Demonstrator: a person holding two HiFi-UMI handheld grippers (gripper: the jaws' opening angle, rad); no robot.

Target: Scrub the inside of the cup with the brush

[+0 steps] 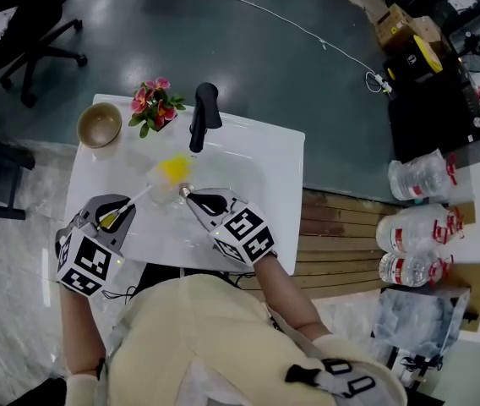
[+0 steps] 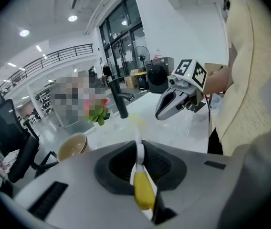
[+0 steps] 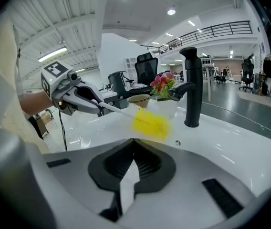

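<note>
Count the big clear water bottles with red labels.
3. Far bottle, middle bottle and near bottle lie in a row right of the white sink. The plastic bundle nearest the person may hide more.

yellow brush (image 1: 175,168) inside clear cup (image 1: 159,194)

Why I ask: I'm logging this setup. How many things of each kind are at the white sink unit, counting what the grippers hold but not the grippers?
bowl: 1
flower pot: 1
faucet: 1
brush: 1
cup: 1
Total: 5
</note>
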